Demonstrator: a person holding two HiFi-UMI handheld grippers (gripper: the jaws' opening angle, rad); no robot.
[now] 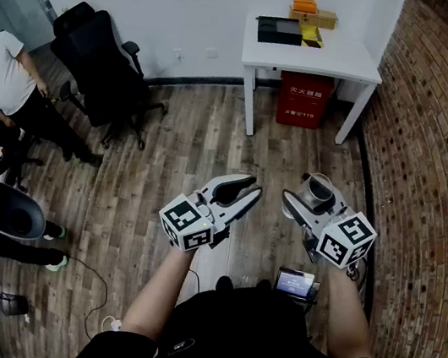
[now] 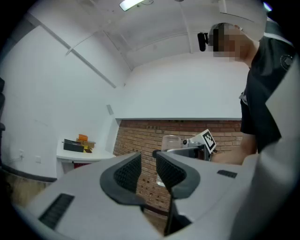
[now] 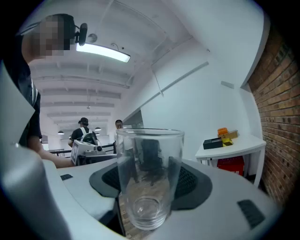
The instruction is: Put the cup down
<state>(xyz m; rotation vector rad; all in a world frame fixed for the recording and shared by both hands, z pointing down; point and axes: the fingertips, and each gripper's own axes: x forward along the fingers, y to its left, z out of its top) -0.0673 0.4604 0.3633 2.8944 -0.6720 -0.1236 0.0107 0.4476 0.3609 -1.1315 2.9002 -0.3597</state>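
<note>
White table [image 1: 339, 64]: black box [image 1: 278, 30], orange box [image 1: 304, 5]. Wood floor [image 1: 186, 150]: black chair [image 1: 99, 58], red box [image 1: 304, 100].

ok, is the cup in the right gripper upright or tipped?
Upright. The glass cup sits rim-up in the right gripper; the left gripper view shows its sides vertical.

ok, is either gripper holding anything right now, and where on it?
Right gripper holds the clear glass cup, clamped across its side wall, mid to low on the body. Left gripper is open and empty.

White table [image 1: 347, 64], black office chair [image 1: 99, 58]
</note>
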